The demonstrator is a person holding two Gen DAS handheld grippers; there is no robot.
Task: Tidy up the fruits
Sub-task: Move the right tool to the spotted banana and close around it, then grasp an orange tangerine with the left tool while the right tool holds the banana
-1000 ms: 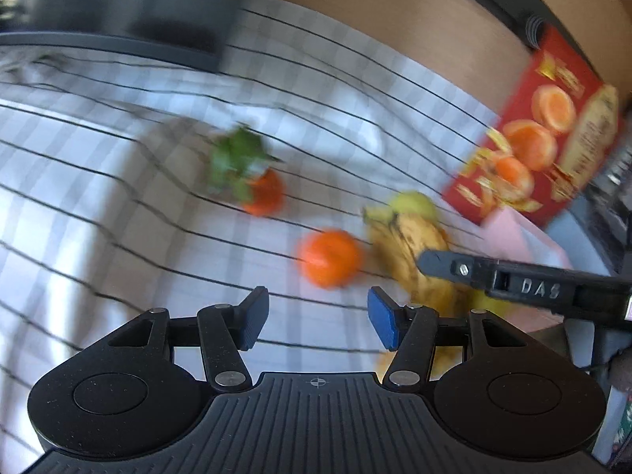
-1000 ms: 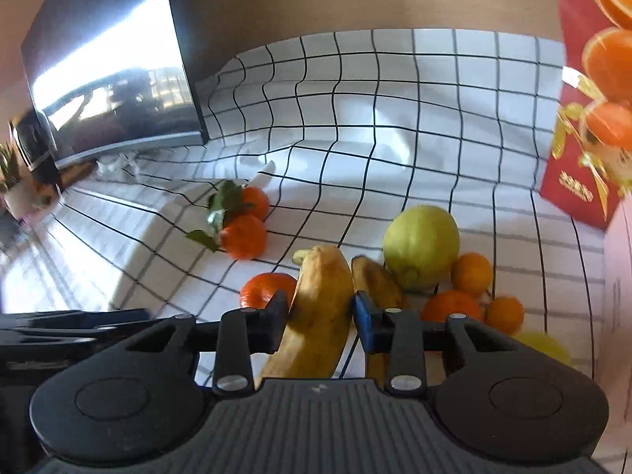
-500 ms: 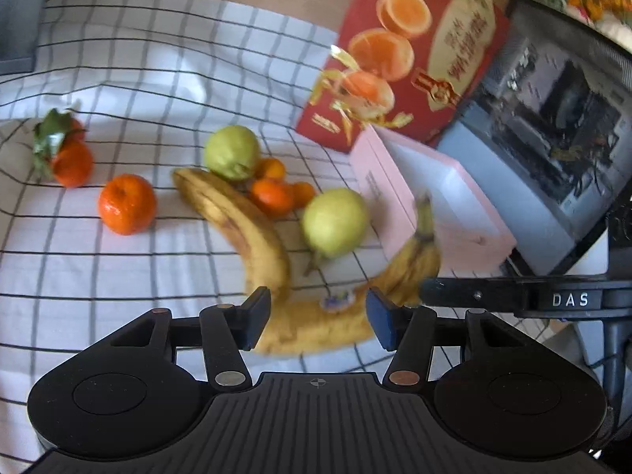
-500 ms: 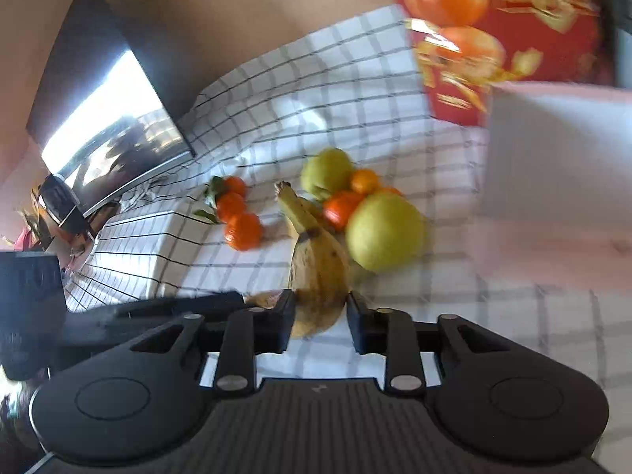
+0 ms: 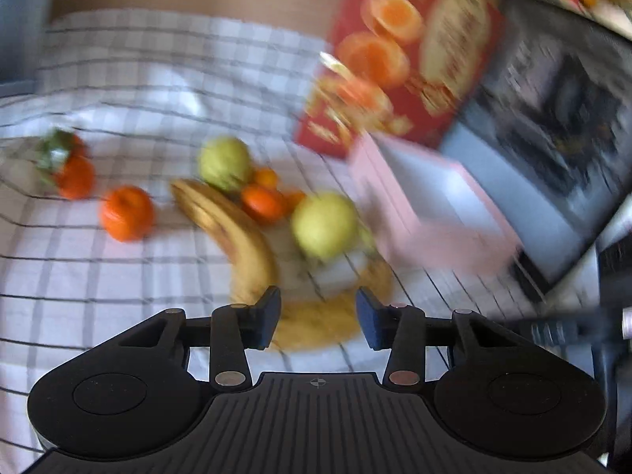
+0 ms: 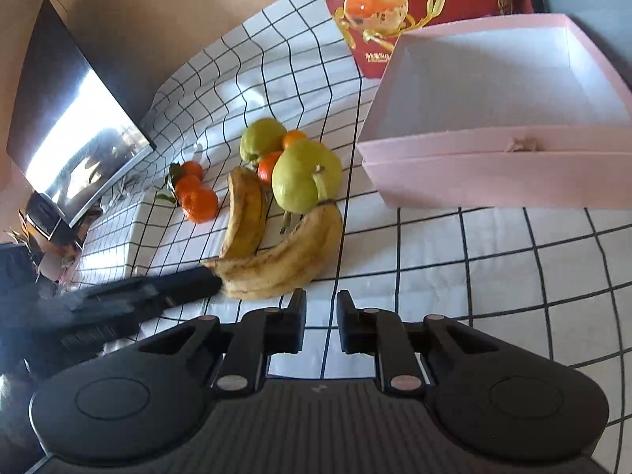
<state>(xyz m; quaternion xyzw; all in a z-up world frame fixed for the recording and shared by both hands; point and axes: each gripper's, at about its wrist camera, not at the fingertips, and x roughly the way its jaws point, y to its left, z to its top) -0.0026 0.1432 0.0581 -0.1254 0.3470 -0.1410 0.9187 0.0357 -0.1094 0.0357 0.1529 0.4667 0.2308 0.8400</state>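
Two bananas [image 6: 276, 264], two green fruits [image 6: 306, 177] and several oranges [image 6: 197, 201] lie clustered on the checked cloth [image 6: 493, 260] beside the pink box [image 6: 489, 166], both left gripper [image 5: 318, 316] and right gripper [image 6: 320, 318] parted and holding nothing.

A soft white checked cloth [image 6: 493, 245] lies wrinkled under matt, brown-speckled bananas [image 6: 276, 260], beside a matt pink cardboard box [image 6: 493, 170], while the right gripper [image 6: 320, 326] is matt black ribbed plastic.
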